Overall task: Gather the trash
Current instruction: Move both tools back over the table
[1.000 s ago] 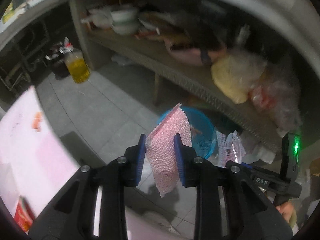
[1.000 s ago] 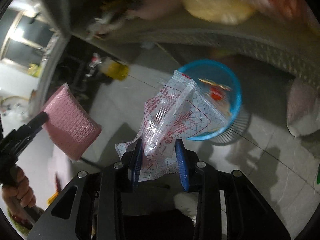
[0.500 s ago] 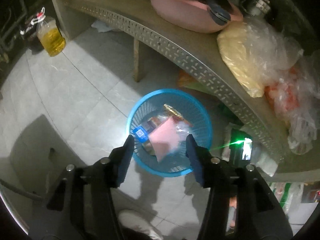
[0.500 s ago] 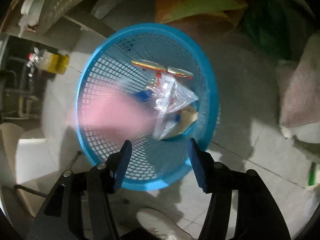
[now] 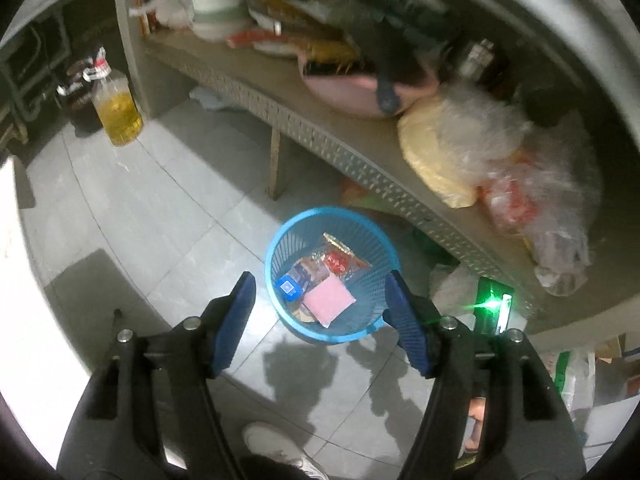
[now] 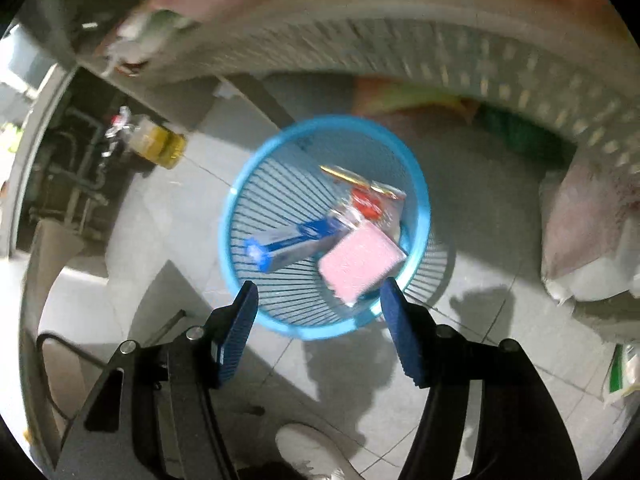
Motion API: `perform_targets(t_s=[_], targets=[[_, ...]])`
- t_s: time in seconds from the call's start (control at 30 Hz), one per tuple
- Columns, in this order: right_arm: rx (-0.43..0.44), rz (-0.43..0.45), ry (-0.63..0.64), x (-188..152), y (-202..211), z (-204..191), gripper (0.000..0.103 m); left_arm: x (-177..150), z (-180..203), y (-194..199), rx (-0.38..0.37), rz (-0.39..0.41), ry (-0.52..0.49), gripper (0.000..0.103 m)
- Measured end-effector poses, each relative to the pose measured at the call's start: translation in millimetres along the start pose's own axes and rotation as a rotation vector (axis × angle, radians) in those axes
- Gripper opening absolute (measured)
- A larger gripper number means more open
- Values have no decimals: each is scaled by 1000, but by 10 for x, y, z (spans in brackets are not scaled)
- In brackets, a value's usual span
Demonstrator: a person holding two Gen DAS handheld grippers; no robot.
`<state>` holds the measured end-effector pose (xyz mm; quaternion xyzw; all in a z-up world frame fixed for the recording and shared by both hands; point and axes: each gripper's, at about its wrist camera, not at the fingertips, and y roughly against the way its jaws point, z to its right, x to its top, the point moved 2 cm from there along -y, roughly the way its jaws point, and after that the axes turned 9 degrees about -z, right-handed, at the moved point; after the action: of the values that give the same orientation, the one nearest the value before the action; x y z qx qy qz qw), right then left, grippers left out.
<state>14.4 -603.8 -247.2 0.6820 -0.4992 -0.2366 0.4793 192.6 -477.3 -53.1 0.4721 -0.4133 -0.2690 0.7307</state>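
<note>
A blue mesh trash basket (image 5: 276, 248) (image 6: 236, 216) stands on the grey tiled floor under a shelf. Inside it lie a pink sponge (image 5: 329, 299) (image 6: 362, 262), a blue-and-white box (image 5: 289, 286) (image 6: 296, 242) and red-printed clear wrappers (image 5: 340, 260) (image 6: 370, 202). My left gripper (image 5: 320, 300) hangs above the basket, its jaws opening, with nothing between its blue pads. My right gripper (image 6: 318, 312) is also above the basket's near rim, its jaws opening and nothing held between them.
A perforated grey shelf (image 5: 360, 168) above the basket carries a pink basin (image 5: 344, 92), bowls and plastic bags (image 5: 472, 144). A bottle of yellow oil (image 5: 118, 110) (image 6: 160, 146) stands at the left. Bags (image 6: 588, 240) lie on the floor at the right. A white shoe (image 5: 280, 452) is below.
Both grippers opened. The pink sponge left the left gripper and the clear wrapper left the right one; both now lie in the blue basket. Both views swung down over the basket.
</note>
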Motion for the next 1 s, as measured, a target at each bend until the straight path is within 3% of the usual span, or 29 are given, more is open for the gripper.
perform_targets(t_s=[0.23,0.4,0.67,0.87,1.0], targets=[[55,112,202,-604,862,-615,75,-792,-177,1032,37,176,-2,77],[142,132,319,-988,1346,-983,79,-1670,-541,1706,83,293,108,83],[246,59,509,-1382,1687,-1833,79,-3116,-1151,2234,152,403,397,84],[317,-3,672,-1761,1754,-2562,79,-3886,-1403,2651,283,510,470,84],[382,-109,795,-2173,1665,-3115,79,-4206,-1554,2783,348,528,503,84]])
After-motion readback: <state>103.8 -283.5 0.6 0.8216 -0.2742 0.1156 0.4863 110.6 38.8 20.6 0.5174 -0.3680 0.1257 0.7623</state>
